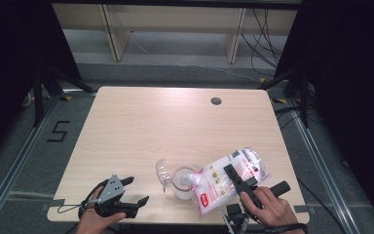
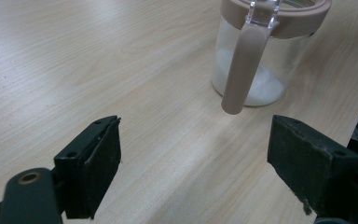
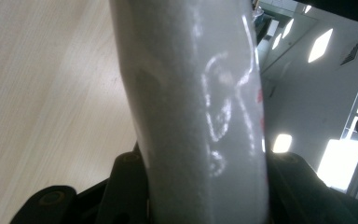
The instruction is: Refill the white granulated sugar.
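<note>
Bag [image 1: 226, 178] of white granules, tilted mouth-down over open jar [image 1: 182, 181] near table's [image 1: 175, 122] front edge.
Soft, shifting, slippery film; right gripper [image 1: 241, 181] clamps its midsection, best held there. Left gripper [image 1: 131, 192] gapes empty.

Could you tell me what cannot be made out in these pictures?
- Right gripper view: the pads of the right hand-held gripper, hidden behind the bag it clamps.
- High view: the bag's print, too small to read.
- Left gripper view: the jar, its top cut off by the upper edge.

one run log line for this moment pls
right gripper: shut on bag, tipped over jar | left gripper: open, beside jar | jar: some white powder inside
</note>
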A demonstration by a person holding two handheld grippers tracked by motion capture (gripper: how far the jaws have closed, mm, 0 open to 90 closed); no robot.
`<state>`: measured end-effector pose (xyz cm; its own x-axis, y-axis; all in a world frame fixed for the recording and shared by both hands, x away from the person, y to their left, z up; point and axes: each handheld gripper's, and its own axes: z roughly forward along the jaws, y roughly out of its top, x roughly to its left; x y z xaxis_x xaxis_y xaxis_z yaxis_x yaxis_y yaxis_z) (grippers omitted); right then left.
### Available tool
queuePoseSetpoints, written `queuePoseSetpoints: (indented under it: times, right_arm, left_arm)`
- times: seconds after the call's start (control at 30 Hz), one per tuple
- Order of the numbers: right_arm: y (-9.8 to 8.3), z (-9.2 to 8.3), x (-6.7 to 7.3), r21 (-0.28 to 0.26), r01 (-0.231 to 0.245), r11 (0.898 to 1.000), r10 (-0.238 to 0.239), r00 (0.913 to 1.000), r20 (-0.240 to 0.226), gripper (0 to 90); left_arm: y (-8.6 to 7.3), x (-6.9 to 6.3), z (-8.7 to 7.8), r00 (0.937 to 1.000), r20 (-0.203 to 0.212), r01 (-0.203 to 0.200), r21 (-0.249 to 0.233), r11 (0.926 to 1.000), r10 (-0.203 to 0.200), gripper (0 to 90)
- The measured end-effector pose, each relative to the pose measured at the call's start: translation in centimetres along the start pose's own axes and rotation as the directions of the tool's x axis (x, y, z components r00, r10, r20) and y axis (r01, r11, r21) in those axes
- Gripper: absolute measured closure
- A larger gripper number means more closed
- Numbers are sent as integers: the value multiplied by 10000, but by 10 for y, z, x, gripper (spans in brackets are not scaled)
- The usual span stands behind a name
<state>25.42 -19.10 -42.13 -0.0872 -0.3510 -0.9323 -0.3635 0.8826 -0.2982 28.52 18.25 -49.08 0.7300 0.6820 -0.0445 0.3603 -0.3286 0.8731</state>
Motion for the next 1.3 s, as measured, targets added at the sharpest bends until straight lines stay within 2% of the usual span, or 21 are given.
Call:
queuePoseSetpoints:
  times: [0.43,0.57,0.8,0.83,0.87,0.9,1.0,1.03,1.07,1.1,1.2,1.23,1.3]
  right_arm:
    - [-1,0,-1,-13,12,10000,-12,10000,-10,647]
    - [0,0,0,-15,-21,10000,21,10000,-11,648]
    - [-1,0,-1,-48,-14,10000,13,10000,-28,652]
    - [-1,1,-3,-152,203,9997,-202,9998,49,653]
    - [-2,0,-3,-128,178,9998,-177,9998,46,653]
    - [-2,0,-1,-62,-43,10000,43,10000,-8,653]
    - [-2,0,0,10,-135,9999,135,9999,-27,654]
    - [-1,0,-3,-152,180,9997,-179,9998,28,654]
    - [-1,0,-3,-152,180,9997,-179,9998,28,654]
    - [-1,-1,-1,-45,-76,10000,76,10000,-11,654]
    - [-1,0,-3,-193,165,9997,-164,9998,71,655]
    - [-2,0,0,-38,-170,9998,170,9998,-61,654]
    - [-2,-1,0,-24,-174,9998,174,9998,-14,655]
  left_arm:
    - [0,0,0,9998,-82,-197,22,9998,197,171]
    - [0,0,1,9999,-68,-81,18,10000,81,171]
    - [0,0,0,9998,-123,-171,49,9998,171,171]
    - [0,0,0,9999,-100,-138,22,9999,138,171]
    - [0,0,0,9999,-100,-138,22,9999,138,171]
    - [0,0,0,9999,-87,-130,17,9999,131,171]
    - [0,0,0,9998,-82,-164,31,9999,165,171]
    - [0,0,0,9998,-112,-164,48,9999,164,171]
    - [0,0,0,9998,-112,-164,48,9999,164,171]
    - [0,0,1,9999,-59,-118,-7,9999,118,171]
    - [0,1,0,9998,-111,-180,92,9998,181,171]
    - [0,0,1,10000,-59,-75,35,10000,76,171]
    - [0,0,1,10000,-63,-56,-23,10000,56,171]
